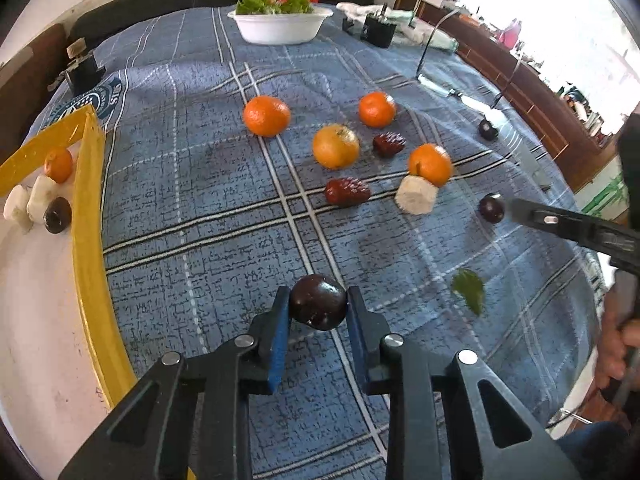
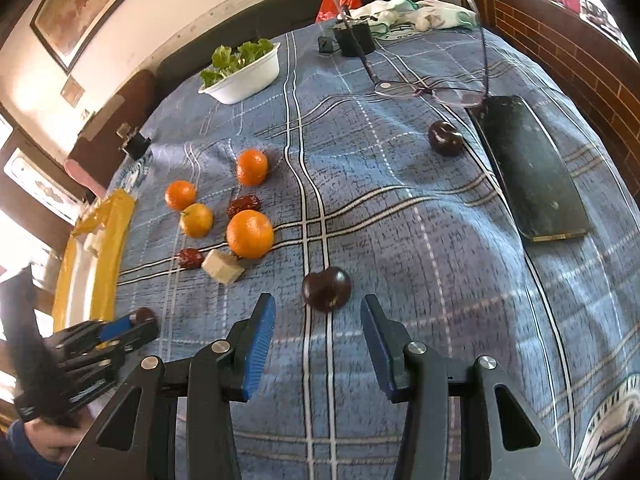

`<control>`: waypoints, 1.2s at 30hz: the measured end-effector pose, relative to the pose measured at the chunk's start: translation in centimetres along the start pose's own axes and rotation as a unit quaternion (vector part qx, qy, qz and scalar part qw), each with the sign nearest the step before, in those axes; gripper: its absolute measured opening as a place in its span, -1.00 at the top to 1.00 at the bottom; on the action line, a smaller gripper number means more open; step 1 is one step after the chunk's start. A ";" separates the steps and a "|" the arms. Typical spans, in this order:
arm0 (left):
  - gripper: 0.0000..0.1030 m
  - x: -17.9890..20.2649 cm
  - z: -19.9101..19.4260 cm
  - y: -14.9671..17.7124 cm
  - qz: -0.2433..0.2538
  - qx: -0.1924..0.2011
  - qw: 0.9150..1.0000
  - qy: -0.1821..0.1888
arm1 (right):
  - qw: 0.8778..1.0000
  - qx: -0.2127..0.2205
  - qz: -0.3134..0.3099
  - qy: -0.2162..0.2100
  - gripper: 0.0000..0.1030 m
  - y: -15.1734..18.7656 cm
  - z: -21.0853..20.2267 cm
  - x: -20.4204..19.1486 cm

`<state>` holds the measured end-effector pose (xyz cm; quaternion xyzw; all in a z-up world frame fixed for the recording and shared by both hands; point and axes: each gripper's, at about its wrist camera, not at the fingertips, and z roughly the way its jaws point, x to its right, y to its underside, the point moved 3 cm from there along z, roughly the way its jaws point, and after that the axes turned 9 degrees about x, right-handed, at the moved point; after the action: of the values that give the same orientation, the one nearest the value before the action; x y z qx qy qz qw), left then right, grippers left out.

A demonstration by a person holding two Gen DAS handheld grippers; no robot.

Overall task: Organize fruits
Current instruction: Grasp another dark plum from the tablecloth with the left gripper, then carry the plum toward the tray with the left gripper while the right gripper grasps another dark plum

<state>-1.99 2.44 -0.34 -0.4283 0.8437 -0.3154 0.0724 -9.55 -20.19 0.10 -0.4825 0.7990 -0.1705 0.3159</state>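
Pinching a dark plum (image 1: 318,307), the left gripper (image 1: 319,312) has its blue pads pressed against both sides of the fruit, low over the blue plaid cloth (image 1: 240,216). Right gripper (image 2: 318,320) spread, pads clear of a second plum (image 2: 327,288) lying on the cloth just ahead of its fingertips. Third plum (image 2: 445,138) well apart, beside a dark slab (image 2: 532,168). Four oranges (image 1: 267,115), two red dates (image 1: 347,191) and a pale cut chunk (image 1: 416,195) clustered mid-cloth. Yellow-rimmed tray (image 1: 90,200) at the left edge holds an orange (image 1: 58,165), white pieces (image 1: 42,198) and a dark fruit (image 1: 57,215). White bowl of lettuce (image 1: 281,26) at the far side.
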 end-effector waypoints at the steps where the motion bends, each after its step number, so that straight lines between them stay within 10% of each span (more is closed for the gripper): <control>1: 0.49 0.0 -0.4 -0.1 0.000 0.005 1.000 0.001 | 1.000 -0.003 -0.001 0.001 0.06 0.0 0.4 0.1; 10: 0.49 -1.1 -2.9 -0.9 -0.023 0.034 0.999 -0.006 | 0.999 -0.012 -0.039 0.006 0.40 0.2 2.2 -0.2; 36: 0.49 -17.1 -5.8 1.2 -0.162 0.086 0.974 -0.136 | 0.990 0.034 -0.097 -0.099 0.41 -1.0 -2.0 -8.9</control>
<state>5.54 18.81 0.99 -0.5901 0.7154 -0.3326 0.1712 -7.20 -12.95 5.19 -0.5611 0.7072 -0.1785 0.3913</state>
